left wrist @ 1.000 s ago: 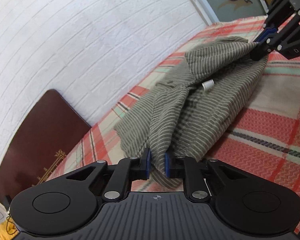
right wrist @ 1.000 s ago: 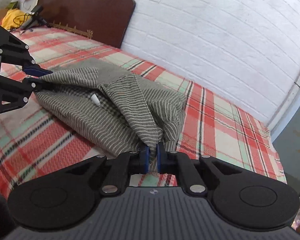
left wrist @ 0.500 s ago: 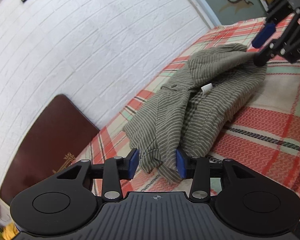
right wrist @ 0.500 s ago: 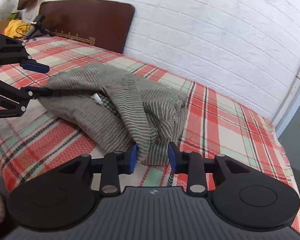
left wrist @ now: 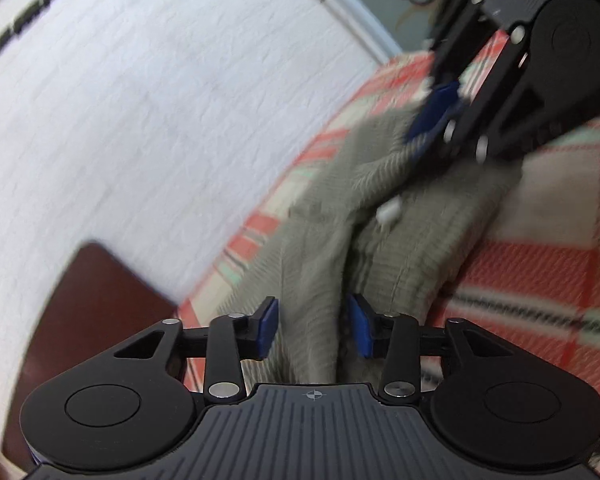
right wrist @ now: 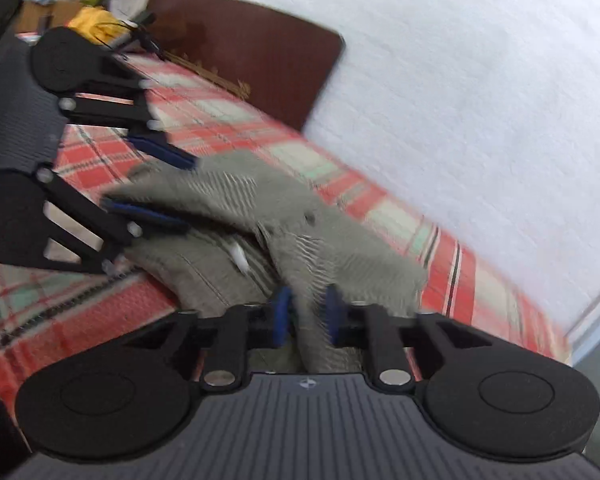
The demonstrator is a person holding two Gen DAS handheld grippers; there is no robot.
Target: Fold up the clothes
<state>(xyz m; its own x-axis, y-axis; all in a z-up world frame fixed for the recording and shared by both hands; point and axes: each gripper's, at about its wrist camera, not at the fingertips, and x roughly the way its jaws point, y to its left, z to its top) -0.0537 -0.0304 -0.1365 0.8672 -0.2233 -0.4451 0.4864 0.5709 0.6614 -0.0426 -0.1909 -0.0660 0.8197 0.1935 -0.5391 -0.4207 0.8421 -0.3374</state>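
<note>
- Garment (left wrist: 380, 216): grey-green striped cloth, bunched in a loose heap on the bed (left wrist: 540, 272), which wears a red, green and cream plaid cover.
- In the left wrist view the heap runs from 6 o'clock, at the camera, up toward 1 o'clock; both views are blurred, so fine folds are hard to read.
- Left gripper (left wrist: 313, 330): jaws spread, blue pads set on either side of a ridge of the cloth; the blur hides whether the pads touch it.
- Right gripper (right wrist: 306, 314): jaws also parted, though less widely, with a fold of the garment (right wrist: 260, 208) standing between the pads; no firm pinch shows.
- From the right wrist view the left gripper (right wrist: 148, 184) sits at 9 o'clock, its two blue pads apart, one above the cloth edge and one against it.
- From the left wrist view the right gripper (left wrist: 432, 120) hangs at 1 o'clock over the far end of the heap.
- Small white tag (left wrist: 389, 212) lies in the crease near the middle of the garment; it shows too in the right view (right wrist: 240, 258).
- Headboard (right wrist: 252, 52): dark brown wood, at 11 o'clock in the right view, against a white brick wall (right wrist: 480, 80).
- Yellow item (right wrist: 92, 24) sits beyond the bed at 10 o'clock, too blurred to identify.
</note>
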